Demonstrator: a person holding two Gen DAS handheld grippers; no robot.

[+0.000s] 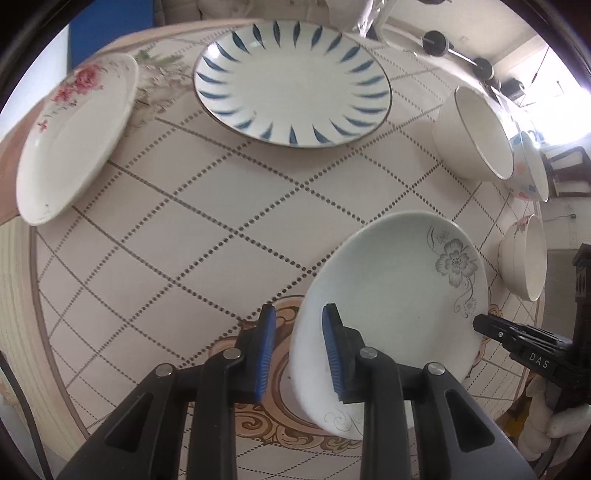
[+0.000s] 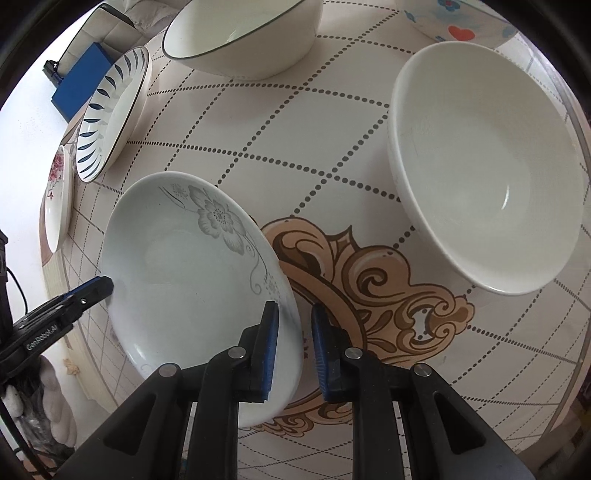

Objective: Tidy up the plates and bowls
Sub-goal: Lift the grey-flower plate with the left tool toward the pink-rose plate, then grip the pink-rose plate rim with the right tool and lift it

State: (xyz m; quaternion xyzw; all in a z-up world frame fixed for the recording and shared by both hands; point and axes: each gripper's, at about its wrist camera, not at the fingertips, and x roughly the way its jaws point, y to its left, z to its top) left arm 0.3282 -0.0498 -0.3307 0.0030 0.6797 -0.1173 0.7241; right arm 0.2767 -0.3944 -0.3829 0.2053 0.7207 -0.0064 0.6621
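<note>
Fingers of both grippers straddle the rim of one grey-flower plate [image 2: 192, 280]: left gripper [image 1: 299, 354] has its blue pads [image 1: 266, 350] set narrow, one inside the rim, one outside; right gripper [image 2: 293, 350] likewise on the opposite rim. Whether pads actually press the rim I can't tell from either view; gaps look small.

Plate sits tilted, near centre of the table [image 1: 207, 229], over the brown scroll motif, one edge raised.

Handling (my judgement): glazed ceramic, stiff, slick, chips if dropped; moderate weight. Rim is the only hold; grip well past the lip, w/ both sides level.

Room: blue-striped plate [image 1: 291, 81] far side, pink-flower plate [image 1: 74, 136] far left at table edge, well apart. Right side crowded: plain white bowl [image 2: 487, 166] near, dark-rimmed bowl [image 1: 476, 136] and heart-print bowl [image 2: 461, 22] beyond. Open cloth lies left/centre; I'd keep clear of bowls on the right.
</note>
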